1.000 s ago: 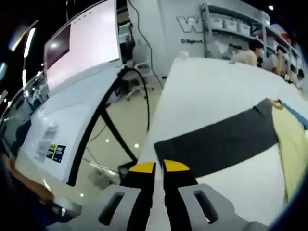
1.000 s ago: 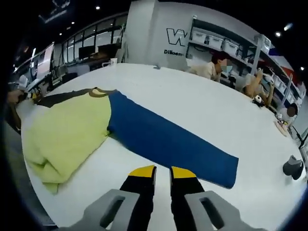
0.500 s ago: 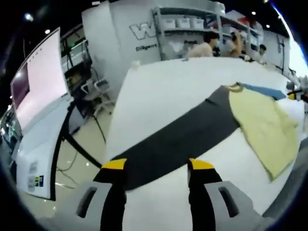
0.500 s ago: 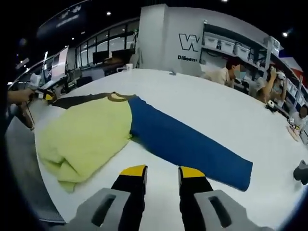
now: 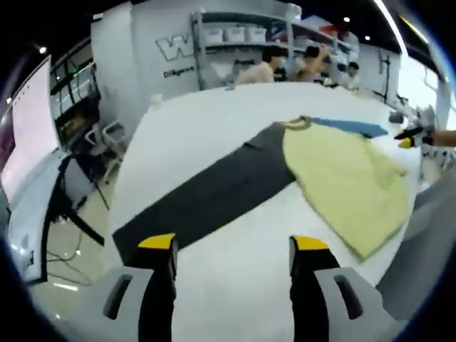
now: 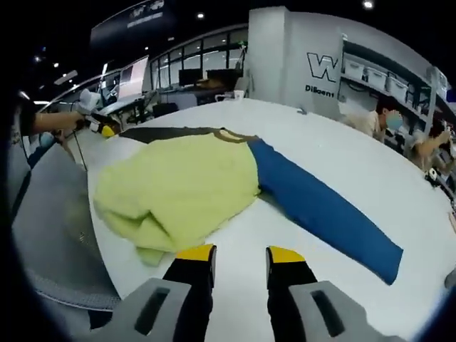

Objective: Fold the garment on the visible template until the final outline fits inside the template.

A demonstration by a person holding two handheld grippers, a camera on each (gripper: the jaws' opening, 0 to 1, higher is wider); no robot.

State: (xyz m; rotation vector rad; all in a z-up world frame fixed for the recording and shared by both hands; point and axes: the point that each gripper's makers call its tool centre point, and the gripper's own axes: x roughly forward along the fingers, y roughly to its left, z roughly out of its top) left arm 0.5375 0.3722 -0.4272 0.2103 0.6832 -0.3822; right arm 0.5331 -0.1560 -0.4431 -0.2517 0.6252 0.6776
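1. Currently the left gripper (image 5: 234,246) hovers over the white table (image 5: 214,121), jaws spread wide, grasping nothing.
2. Garment (image 5: 342,174): dark sleeve (image 5: 206,196) stretches left, yellow body lies centre, blue sleeve (image 6: 320,210) runs right.
3. Right gripper (image 6: 241,251): jaws parted, released, near the yellow hem.

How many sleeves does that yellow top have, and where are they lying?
2. The dark sleeve stretches flat across the table from one side of the yellow body; the blue sleeve stretches out from the other.
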